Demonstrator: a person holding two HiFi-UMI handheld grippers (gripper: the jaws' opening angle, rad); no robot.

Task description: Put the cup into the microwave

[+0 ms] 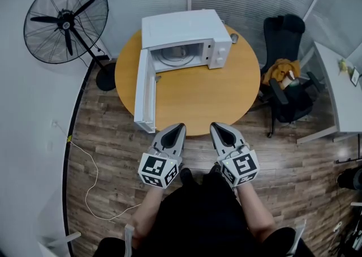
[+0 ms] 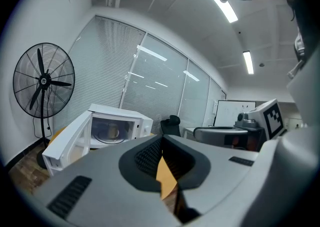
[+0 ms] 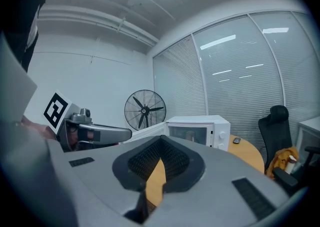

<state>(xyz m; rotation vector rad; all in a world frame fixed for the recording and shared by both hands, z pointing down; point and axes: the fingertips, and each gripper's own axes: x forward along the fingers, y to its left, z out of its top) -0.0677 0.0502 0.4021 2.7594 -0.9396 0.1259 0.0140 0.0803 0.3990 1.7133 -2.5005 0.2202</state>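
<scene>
A white microwave [image 1: 181, 29] stands at the back of a round wooden table [image 1: 203, 100], its door [image 1: 144, 91] swung wide open to the left. A pale cup [image 2: 114, 131] stands inside the cavity on the turntable; in the head view it is only dimly visible. My left gripper [image 1: 176, 129] and right gripper [image 1: 218, 128] are held side by side at the table's front edge, well short of the microwave. Both point toward it, shut, with nothing between the jaws. The left gripper [image 2: 161, 142] and right gripper [image 3: 160, 142] show meeting tips in their own views.
A black pedestal fan [image 1: 66, 21] stands on the floor at the left. An office chair [image 1: 285, 41] with clothes sits right of the table, beside a white desk [image 1: 339, 86]. A small dark object [image 1: 234, 38] lies next to the microwave. A cable [image 1: 90, 188] runs across the floor.
</scene>
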